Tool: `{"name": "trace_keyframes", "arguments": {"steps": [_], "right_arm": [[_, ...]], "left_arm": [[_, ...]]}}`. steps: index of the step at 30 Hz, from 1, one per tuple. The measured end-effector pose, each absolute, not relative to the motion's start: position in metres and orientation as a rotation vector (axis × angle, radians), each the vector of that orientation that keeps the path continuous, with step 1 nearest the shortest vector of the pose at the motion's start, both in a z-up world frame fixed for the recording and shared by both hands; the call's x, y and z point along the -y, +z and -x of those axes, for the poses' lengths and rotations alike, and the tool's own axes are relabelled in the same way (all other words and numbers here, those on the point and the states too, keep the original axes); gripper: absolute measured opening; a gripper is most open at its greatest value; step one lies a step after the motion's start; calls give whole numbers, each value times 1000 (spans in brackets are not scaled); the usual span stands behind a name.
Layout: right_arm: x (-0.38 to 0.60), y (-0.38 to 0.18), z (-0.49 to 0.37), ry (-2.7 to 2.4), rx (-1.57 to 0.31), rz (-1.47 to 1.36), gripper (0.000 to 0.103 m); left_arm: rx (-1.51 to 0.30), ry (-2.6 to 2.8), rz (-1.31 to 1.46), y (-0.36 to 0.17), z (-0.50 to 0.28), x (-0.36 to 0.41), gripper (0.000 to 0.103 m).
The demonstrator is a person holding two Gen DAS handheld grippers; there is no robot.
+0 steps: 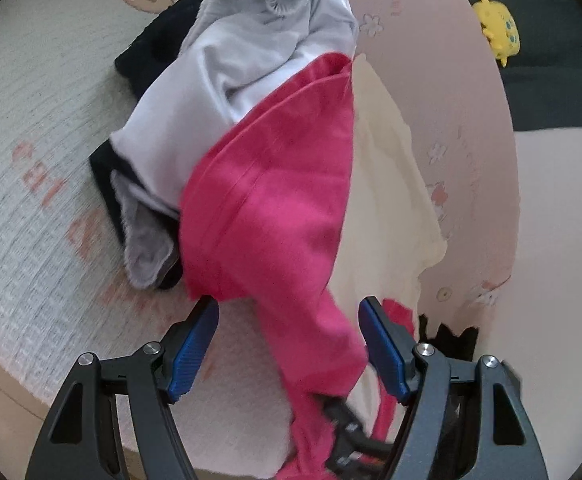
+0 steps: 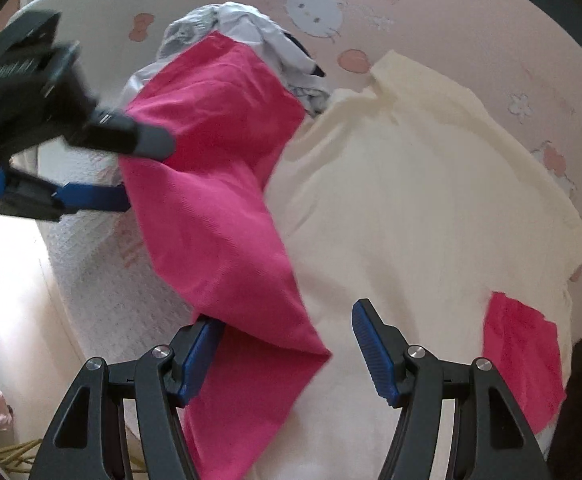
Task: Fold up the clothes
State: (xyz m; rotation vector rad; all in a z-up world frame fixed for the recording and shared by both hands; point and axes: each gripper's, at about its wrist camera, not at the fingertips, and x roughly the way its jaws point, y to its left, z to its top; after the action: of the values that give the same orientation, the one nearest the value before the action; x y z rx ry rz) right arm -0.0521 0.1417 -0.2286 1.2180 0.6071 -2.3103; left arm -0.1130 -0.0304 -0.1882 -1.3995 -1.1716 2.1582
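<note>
A bright pink garment (image 1: 275,184) lies draped over a pile of clothes on a bed. Its lower end runs down between the blue pads of my left gripper (image 1: 289,303). The jaws stand wide apart and neither pad presses the cloth. In the right wrist view the same pink garment (image 2: 219,184) crosses the left pad of my right gripper (image 2: 287,314), which is open above a cream garment (image 2: 411,200). The left gripper (image 2: 147,172) shows at the left of that view, its fingers spread at the pink cloth's edge. A person's hand is partly seen behind it.
A pale lilac garment (image 1: 251,60), a black one (image 1: 159,40) and a grey piece (image 1: 147,248) lie in the pile. A second pink patch (image 2: 523,360) rests on the cream cloth. The cover is a white textured blanket (image 1: 31,160) over a pink cartoon-print sheet (image 2: 431,12). A yellow toy (image 1: 497,28) lies beyond.
</note>
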Motion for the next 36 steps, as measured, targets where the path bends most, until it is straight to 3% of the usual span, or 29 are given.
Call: {"name": "trace_keyframes", "arguments": {"steps": [3,4,5,6,10,14,21,32,36], "right_arm": [[-138,-230,52,-2302,-611,-1198,64],[-138,-230,51,-2299,-602,-1197,57],[-138,-230,52,-2297,-590,-1203,39],[-138,-230,53,-2299,-578,-1214,31],[-142,-225,52,-2278,-505,-1218,8],[-153,-219,54,-2299,-392,-1269,7],[-173,-210,50,-2326,-247,-1331,7],[-229,-220,34,-2282,210,-1445,6],[-242,-232,31,-2327,221,-1485,6]], "left_arm": [[1139,2193,1382,-187,119,25,70],[1125,2200,1378,-187,120,22,63],[1107,2211,1371,-185,120,19,56],[1088,2221,1363,-184,121,16,53],[939,2282,1317,-173,120,1,19],[802,2317,1229,-158,116,-21,13],[740,2262,1152,-138,131,-45,13],[503,2139,1148,-119,129,-102,13],[382,2147,1184,-128,126,-124,13]]}}
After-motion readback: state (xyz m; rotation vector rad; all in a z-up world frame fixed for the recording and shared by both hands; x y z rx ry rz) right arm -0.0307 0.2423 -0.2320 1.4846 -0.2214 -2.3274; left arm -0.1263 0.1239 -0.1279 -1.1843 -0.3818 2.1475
